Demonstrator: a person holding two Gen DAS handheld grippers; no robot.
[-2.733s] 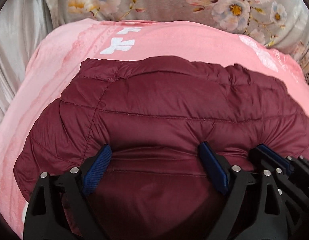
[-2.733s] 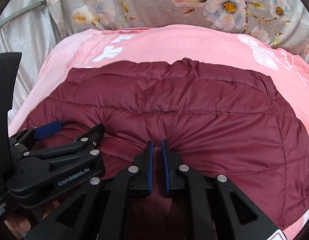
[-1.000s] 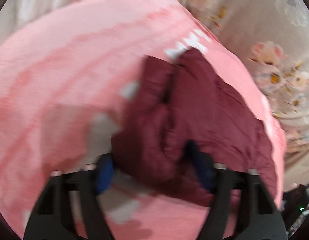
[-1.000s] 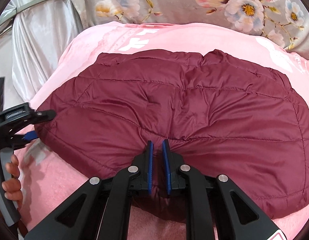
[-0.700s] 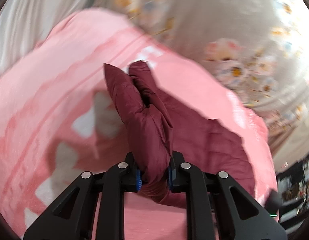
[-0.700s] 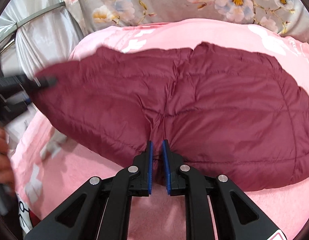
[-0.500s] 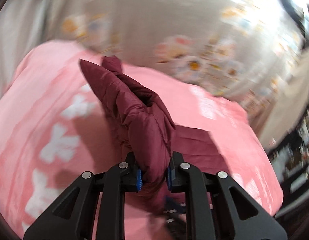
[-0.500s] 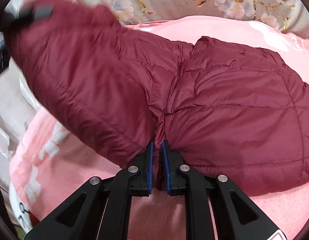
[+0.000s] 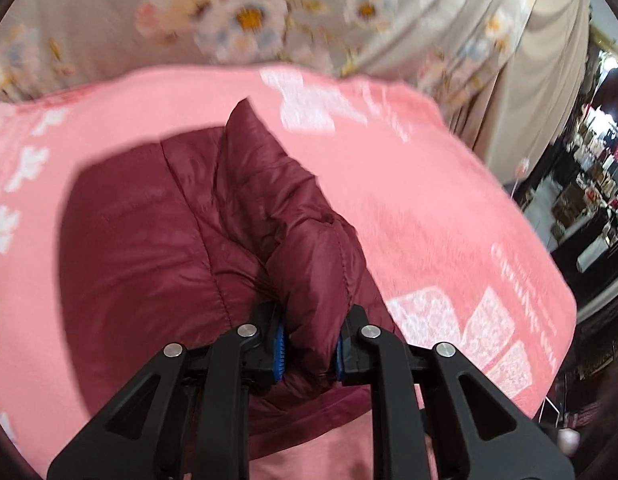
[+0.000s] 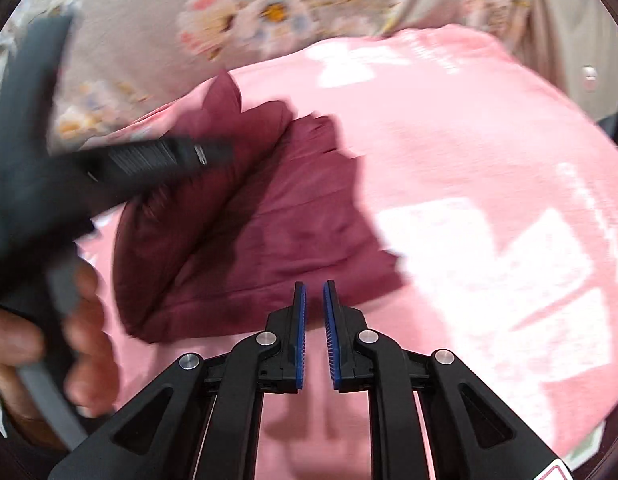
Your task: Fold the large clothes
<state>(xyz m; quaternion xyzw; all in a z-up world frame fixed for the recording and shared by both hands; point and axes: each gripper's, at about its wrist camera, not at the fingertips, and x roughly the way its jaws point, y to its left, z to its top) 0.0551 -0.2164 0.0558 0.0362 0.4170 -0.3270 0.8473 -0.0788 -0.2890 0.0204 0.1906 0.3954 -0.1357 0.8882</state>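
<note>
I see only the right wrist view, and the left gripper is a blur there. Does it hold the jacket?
Observer: Yes. In the left wrist view, the left gripper is shut on a fold of the maroon jacket.
Operator: Is it a thin edge between the pads, or something thicker?
Observer: Thicker. A puffy bunch fills the gap from pad to pad. The fold runs from there over the rest of the jacket, its tip toward the floral cloth.
</note>
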